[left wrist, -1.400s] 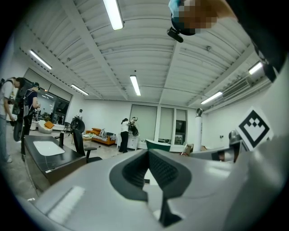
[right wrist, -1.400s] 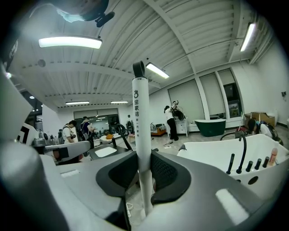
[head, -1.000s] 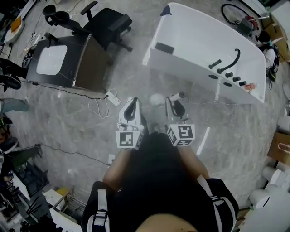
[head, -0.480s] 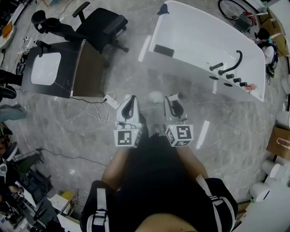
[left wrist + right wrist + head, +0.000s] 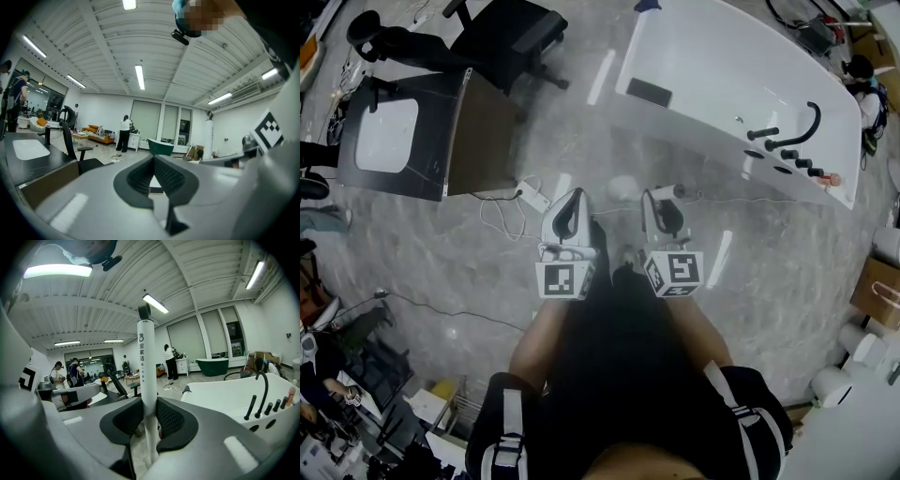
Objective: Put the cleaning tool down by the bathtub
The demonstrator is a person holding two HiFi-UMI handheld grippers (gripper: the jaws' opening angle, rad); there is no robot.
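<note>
We hold the cleaning tool (image 5: 146, 363) in the right tongs (image 5: 149, 405): its white shaft stands upright between the two dark ribbed pads, which press on it from both sides. The shaft carries dark printed characters and ends at the top in a dark cap (image 5: 144, 311). The left tongs (image 5: 153, 161) are closed and empty, their pad tips meeting with nothing between them. In the head view we see both tongs side by side in front of the person's body, above the grey marbled floor (image 5: 441, 244), each with its marker cube nearest the body. The tool is off the floor, on the person's right, near the long side of the white bathtub (image 5: 703, 56) but apart from it. A blurred pale round shape (image 5: 623, 187) shows between the two tongs; we cannot tell whether it belongs to the tool. The bathtub lies ahead and to the right, with a black curved faucet (image 5: 797, 127) and a row of black fittings on its rim. To the left stands a dark counter (image 5: 478, 131) with a white inset basin (image 5: 384, 136), and a black office chair (image 5: 502, 33) behind it. A white power strip (image 5: 534, 199) with its cable lies on the floor just left of the left tongs.
</note>
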